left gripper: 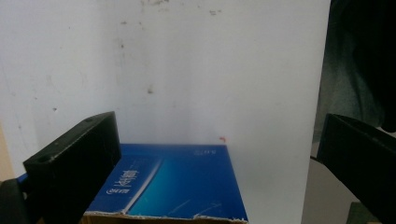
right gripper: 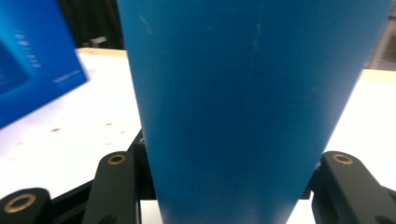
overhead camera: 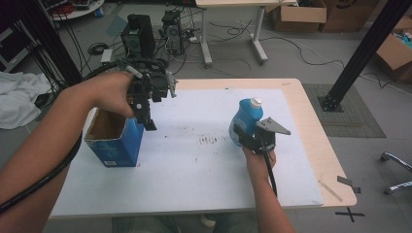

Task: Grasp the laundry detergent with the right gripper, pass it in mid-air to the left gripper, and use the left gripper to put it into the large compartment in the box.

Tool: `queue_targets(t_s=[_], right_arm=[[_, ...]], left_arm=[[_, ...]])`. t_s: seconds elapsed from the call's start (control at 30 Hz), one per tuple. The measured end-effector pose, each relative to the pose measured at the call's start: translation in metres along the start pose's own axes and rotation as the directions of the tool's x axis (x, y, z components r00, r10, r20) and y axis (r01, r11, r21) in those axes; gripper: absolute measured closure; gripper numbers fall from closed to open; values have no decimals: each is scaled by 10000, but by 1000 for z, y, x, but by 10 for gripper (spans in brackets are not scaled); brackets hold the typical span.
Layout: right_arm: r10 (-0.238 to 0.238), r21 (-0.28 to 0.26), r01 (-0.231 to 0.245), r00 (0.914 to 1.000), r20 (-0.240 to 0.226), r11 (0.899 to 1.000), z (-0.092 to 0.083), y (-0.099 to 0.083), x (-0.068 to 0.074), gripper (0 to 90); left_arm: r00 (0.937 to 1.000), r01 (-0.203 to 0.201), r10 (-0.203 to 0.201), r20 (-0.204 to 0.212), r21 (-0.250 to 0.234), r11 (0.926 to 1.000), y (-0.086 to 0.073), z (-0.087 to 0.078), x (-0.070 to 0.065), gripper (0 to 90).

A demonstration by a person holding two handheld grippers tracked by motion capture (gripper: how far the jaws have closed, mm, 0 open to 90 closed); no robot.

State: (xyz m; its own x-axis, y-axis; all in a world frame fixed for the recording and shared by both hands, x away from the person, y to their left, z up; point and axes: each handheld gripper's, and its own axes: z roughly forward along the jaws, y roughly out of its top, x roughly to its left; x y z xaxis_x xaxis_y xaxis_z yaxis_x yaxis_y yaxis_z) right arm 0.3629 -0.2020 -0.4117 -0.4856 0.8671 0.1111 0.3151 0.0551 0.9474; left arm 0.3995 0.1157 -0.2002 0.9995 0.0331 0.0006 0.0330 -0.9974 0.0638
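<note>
We see a grey floor (overhead camera: 311, 53) strewn with black cables (overhead camera: 233, 30). Beyond the pale wooden desk (overhead camera: 318, 145) stands a white-legged table (overhead camera: 255, 29), with black computer towers (overhead camera: 138, 34) just left of it, brown cardboard boxes (overhead camera: 299, 14) far right, a black metal post (overhead camera: 364, 48) and white cloth (overhead camera: 19, 97) left.

blue bottle (overhead camera: 247, 118) with white cap (overhead camera: 255, 102), blue box (overhead camera: 115, 141), white mat (overhead camera: 194, 165)
</note>
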Motion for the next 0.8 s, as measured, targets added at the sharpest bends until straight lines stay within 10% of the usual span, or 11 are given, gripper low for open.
queue_targets(t_s=[0.2, 0.3, 0.5, 0.8], right_arm=[[-539, -29, 539, 9923, -1114, 9985, -12, 7, -4, 453], [-909, -109, 906, 9731, -2116, 9958, -17, 12, -4, 453], [-1719, -198, 1769, 9158, -3629, 9840, -21, 22, 6, 453], [-2446, -425, 2661, 7969, -5524, 9630, -21, 28, 23, 453]], left_arm=[[9999, -124, 123, -44, -49, 9999, 4, -2, -3, 1], [9998, -165, 165, -55, -24, 9999, 6, -2, -3, 1], [9996, -273, 273, -40, 9, 9996, 9, -3, -5, 1], [9988, -479, 479, 42, 61, 9988, 17, -2, -14, 1]])
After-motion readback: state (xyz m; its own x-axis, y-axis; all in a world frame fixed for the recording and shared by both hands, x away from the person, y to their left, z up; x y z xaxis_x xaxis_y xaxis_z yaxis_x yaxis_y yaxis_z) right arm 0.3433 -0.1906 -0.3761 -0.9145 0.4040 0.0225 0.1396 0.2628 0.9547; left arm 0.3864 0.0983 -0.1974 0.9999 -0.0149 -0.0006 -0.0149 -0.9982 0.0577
